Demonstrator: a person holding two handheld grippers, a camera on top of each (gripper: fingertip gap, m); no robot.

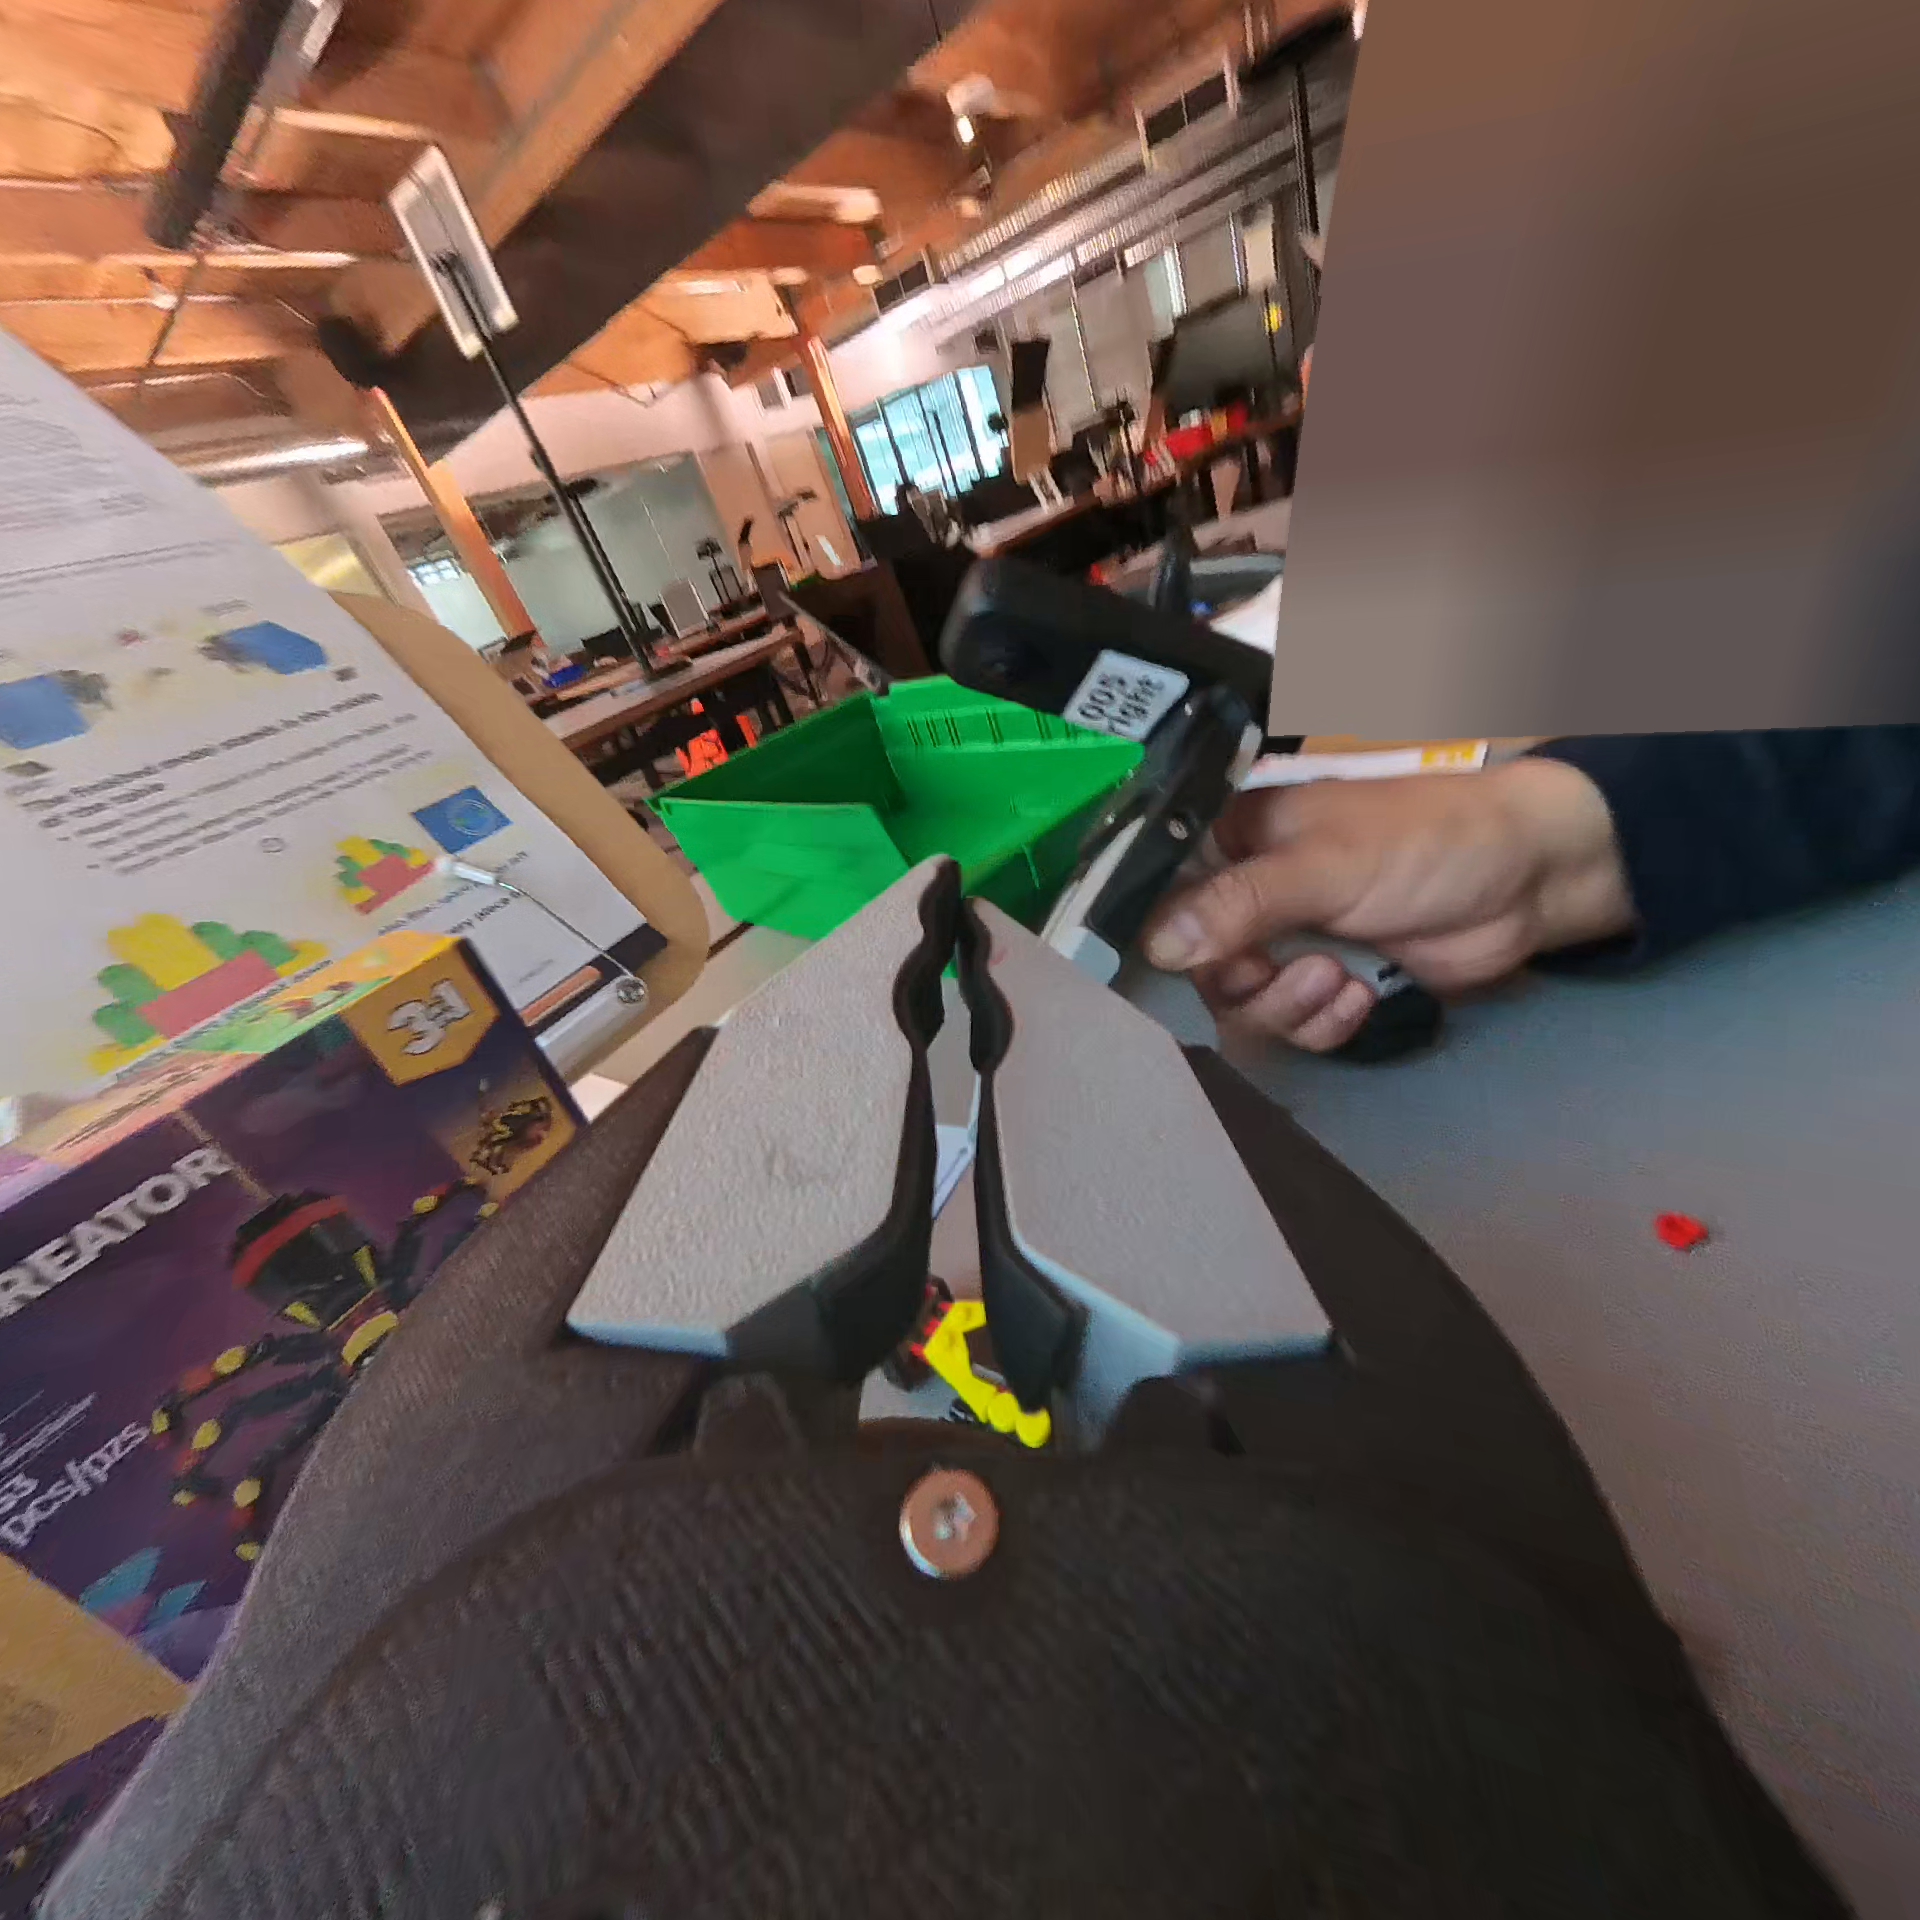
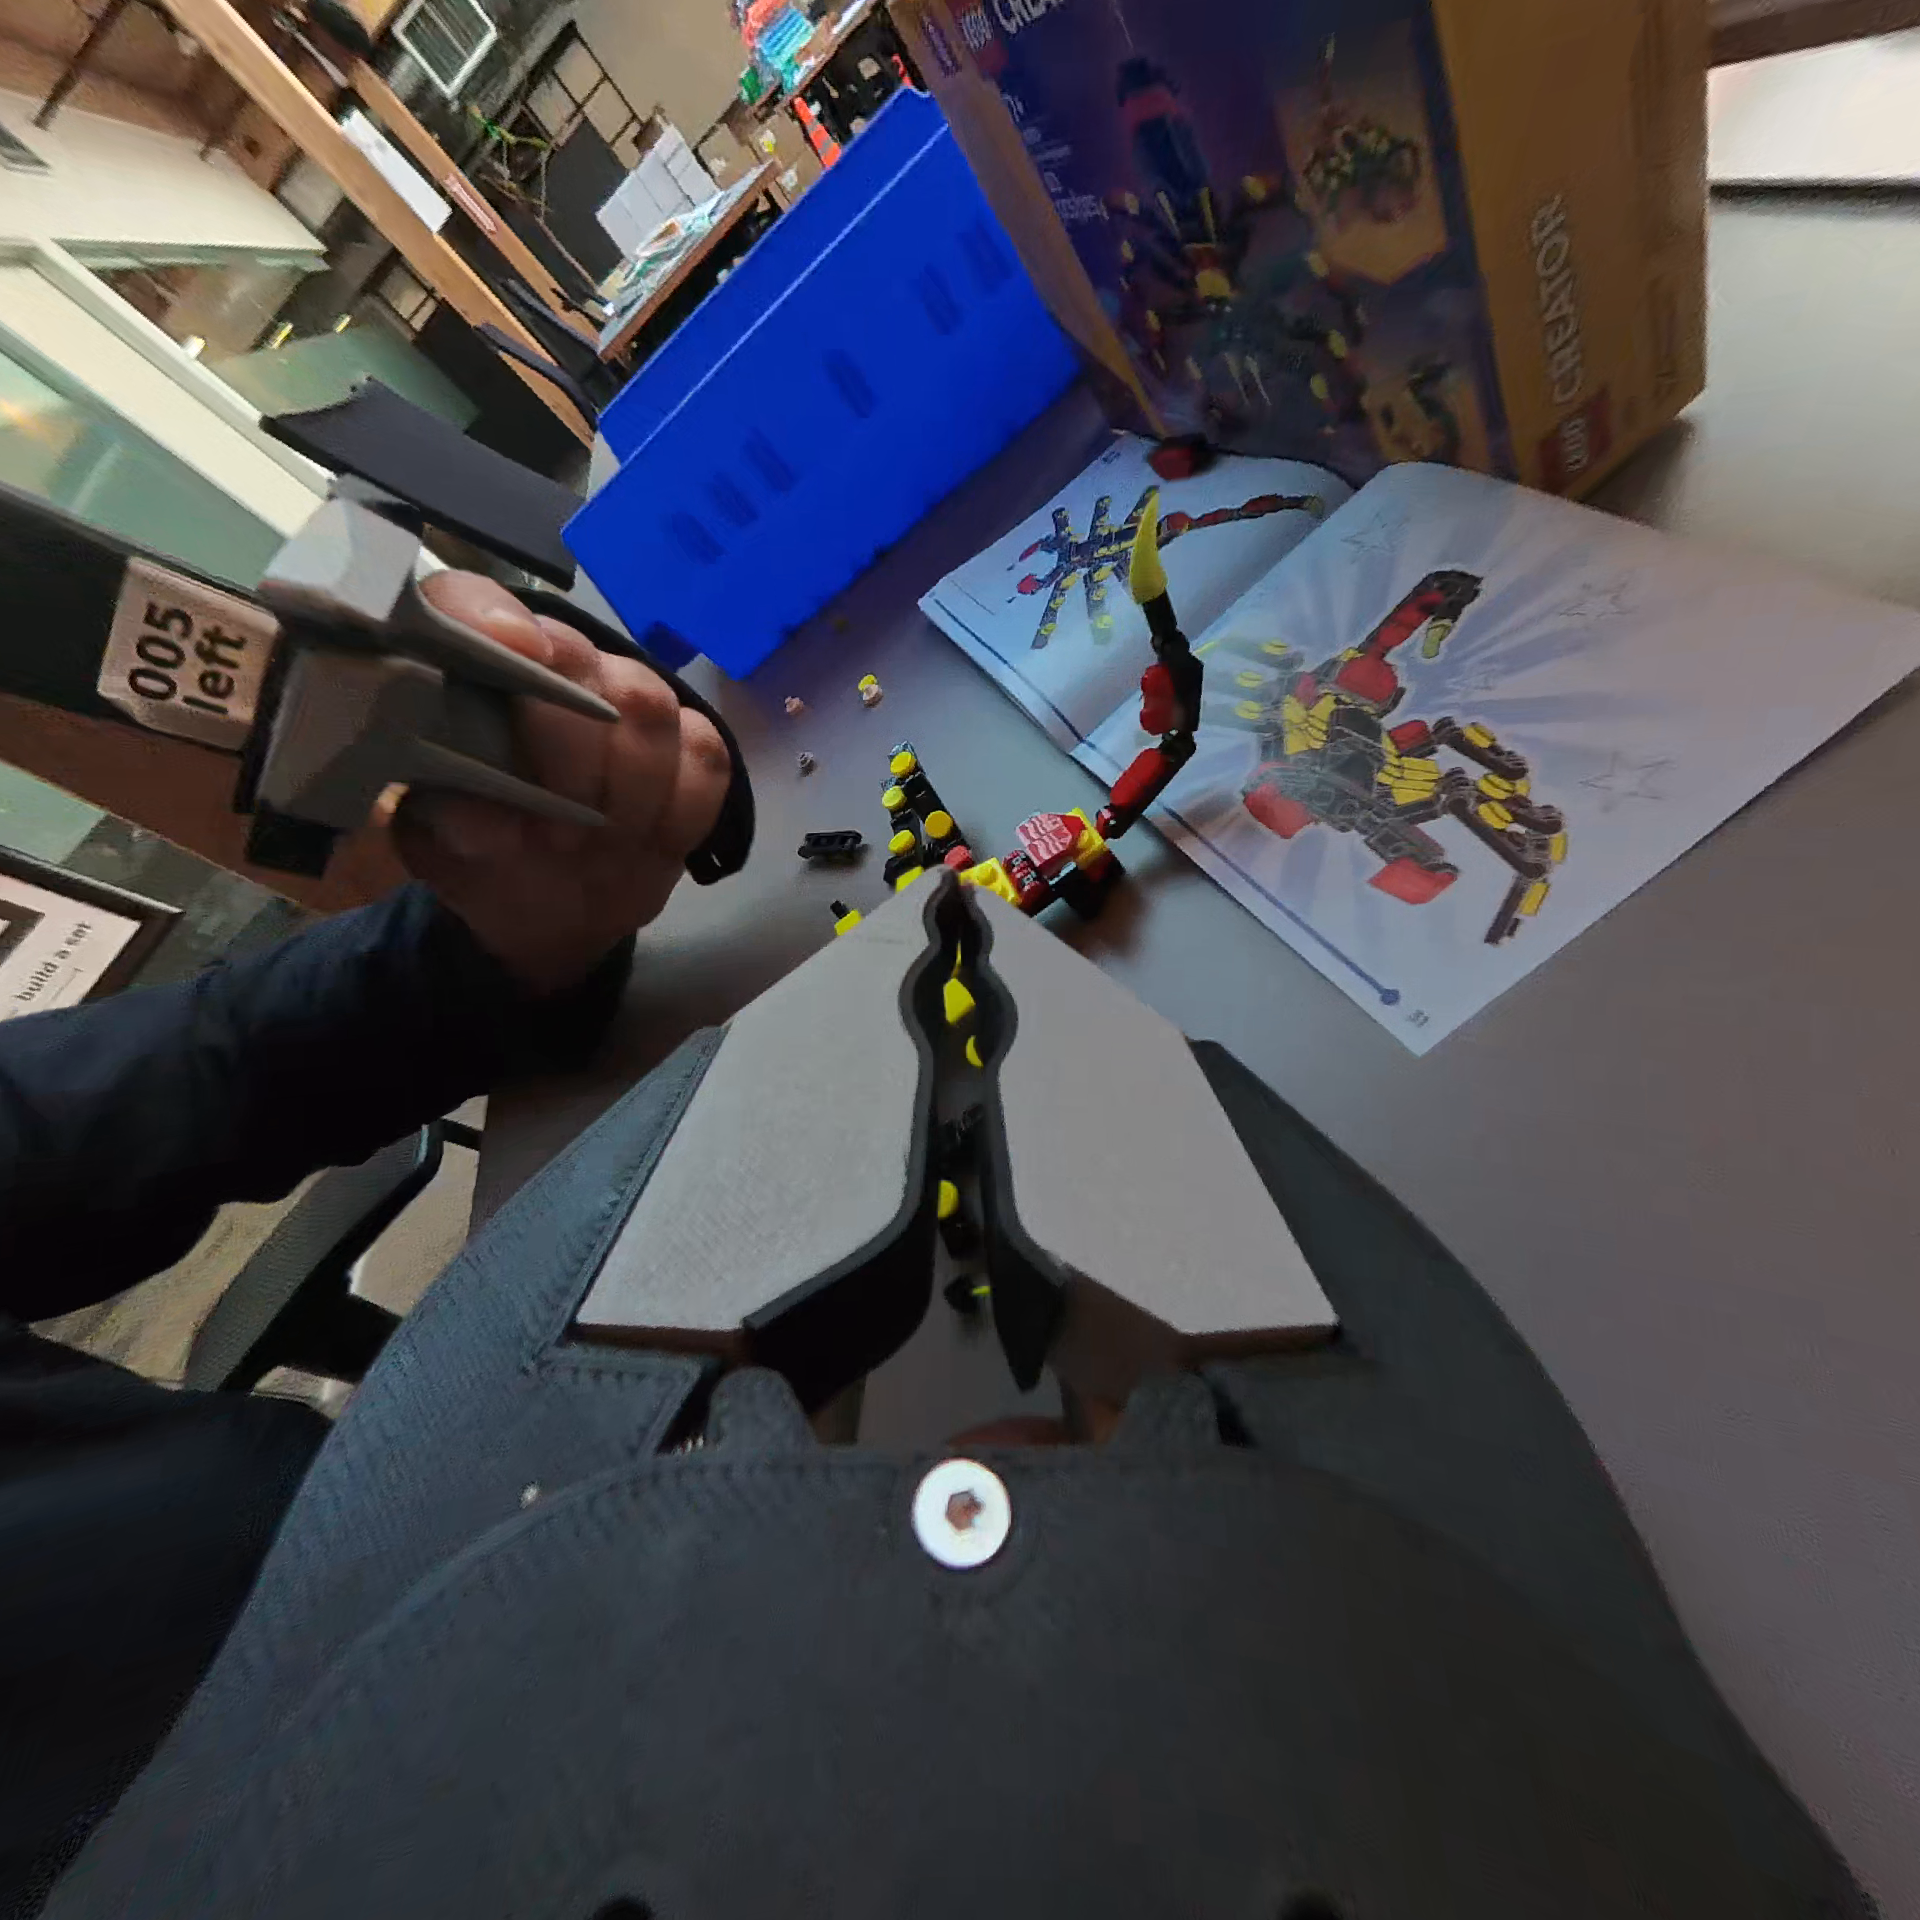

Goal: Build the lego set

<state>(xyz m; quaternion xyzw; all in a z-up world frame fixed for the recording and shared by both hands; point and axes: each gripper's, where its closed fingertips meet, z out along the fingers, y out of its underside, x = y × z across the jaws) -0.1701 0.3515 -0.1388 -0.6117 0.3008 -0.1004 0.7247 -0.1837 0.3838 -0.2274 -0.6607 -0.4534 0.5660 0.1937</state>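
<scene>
Model: scorpion build on worktop, beside open booklet.
Left gripper: fingers nearly shut, apparently empty.
Right gripper: fingers narrow, gripping nothing visible.
Advice: steady body before pressing loose legs.

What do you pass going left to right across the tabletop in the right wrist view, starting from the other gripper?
Left gripper → blue bin → partly built scorpion model → open instruction booklet.
</scene>
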